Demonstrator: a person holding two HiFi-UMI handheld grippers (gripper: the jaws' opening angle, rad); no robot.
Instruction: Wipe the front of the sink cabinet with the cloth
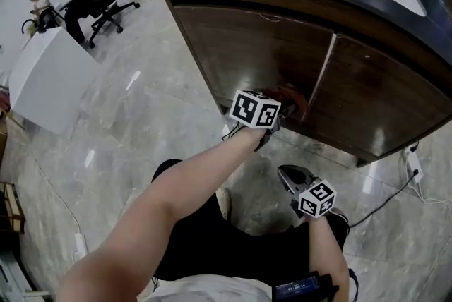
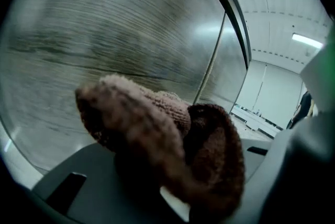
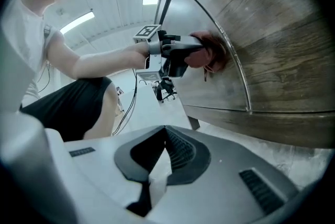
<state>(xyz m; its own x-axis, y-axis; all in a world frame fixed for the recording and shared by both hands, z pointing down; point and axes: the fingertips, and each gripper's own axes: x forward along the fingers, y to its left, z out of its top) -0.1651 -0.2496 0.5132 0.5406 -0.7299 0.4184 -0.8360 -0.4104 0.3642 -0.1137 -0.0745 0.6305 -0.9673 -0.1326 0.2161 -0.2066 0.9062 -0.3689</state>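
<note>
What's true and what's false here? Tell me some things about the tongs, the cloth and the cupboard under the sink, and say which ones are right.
1. The left tongs are squeezing the brown cloth. True.
2. The cloth is lying on the floor. False: it is held up against the cabinet front, by the line where two doors meet.
3. The right tongs are holding a cloth too. False: they are closed with nothing in them, and they are away from the cabinet.
4. The cabinet front is dark brown wood. True.
</note>
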